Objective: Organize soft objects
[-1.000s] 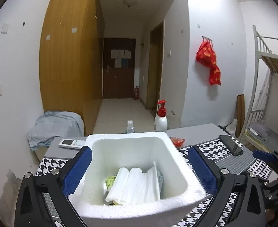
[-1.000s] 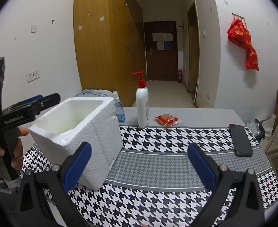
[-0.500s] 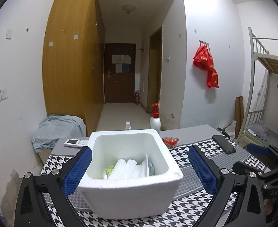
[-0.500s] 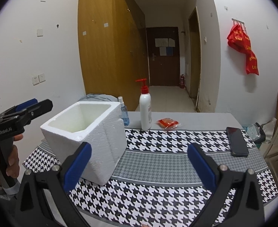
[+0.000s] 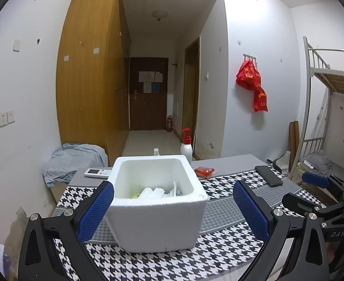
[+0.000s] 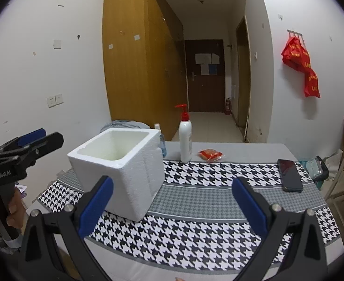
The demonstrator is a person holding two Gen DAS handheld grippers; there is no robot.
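Note:
A white foam box [image 5: 157,213] stands on the houndstooth tablecloth [image 5: 221,213]. Inside it lie folded white cloths [image 5: 154,193] and something green [image 5: 136,195]. My left gripper [image 5: 172,210] is open and empty, its blue pads on either side of the box's near face, a little back from it. In the right wrist view the box [image 6: 122,173] stands at left, its contents hidden. My right gripper [image 6: 172,206] is open and empty over the cloth, right of the box. The left gripper [image 6: 26,149] shows at that view's left edge.
On the table's far side stand a red-pump lotion bottle [image 6: 186,138], a small spray bottle [image 6: 161,140], a red packet [image 6: 210,154] and a white remote [image 5: 98,172]. A black phone [image 6: 290,175] lies at right. A bunk bed [image 5: 331,107] stands right.
Both grippers have pulled back and up from the table, so the box looks smaller and farther. Both stay open. The box has not moved.

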